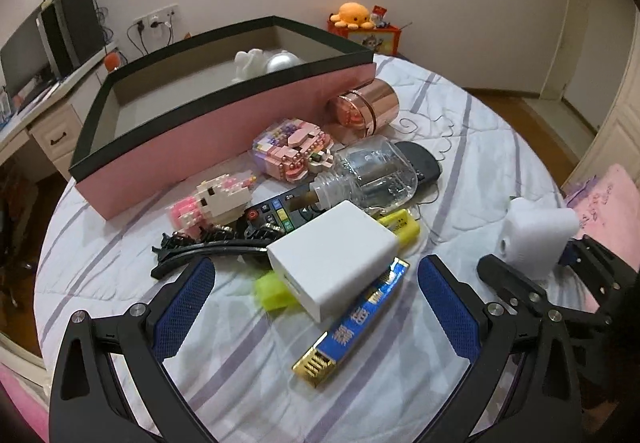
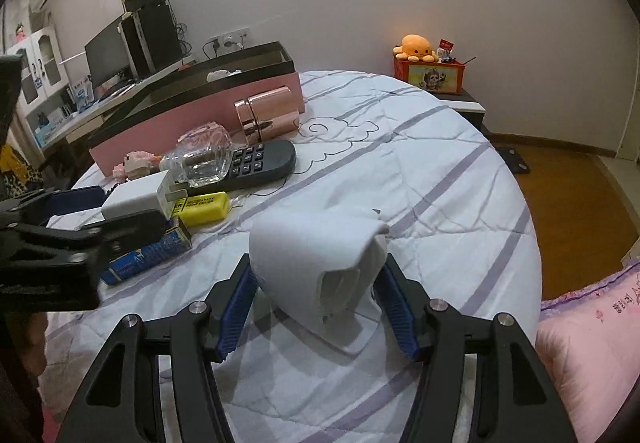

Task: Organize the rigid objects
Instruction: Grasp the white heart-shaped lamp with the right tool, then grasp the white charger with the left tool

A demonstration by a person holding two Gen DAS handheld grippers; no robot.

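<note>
My left gripper point(image 1: 316, 295) is open, its blue pads either side of a white charger block point(image 1: 334, 257) that lies on a blue and gold bar point(image 1: 352, 327) and a yellow highlighter point(image 1: 400, 224). My right gripper point(image 2: 316, 307) is shut on a white plastic device point(image 2: 316, 263), which also shows in the left wrist view point(image 1: 536, 233). A pink box with a black rim point(image 1: 224, 131) stands at the back left and holds white objects point(image 1: 256, 63).
On the round quilted table point(image 2: 440, 171) lie a glass bottle point(image 1: 372, 175), a black remote point(image 2: 256, 165), a rose-gold jar point(image 1: 366, 105), two pink brick models point(image 1: 292, 149), and a black hair clip point(image 1: 200, 247). A desk with a monitor stands left.
</note>
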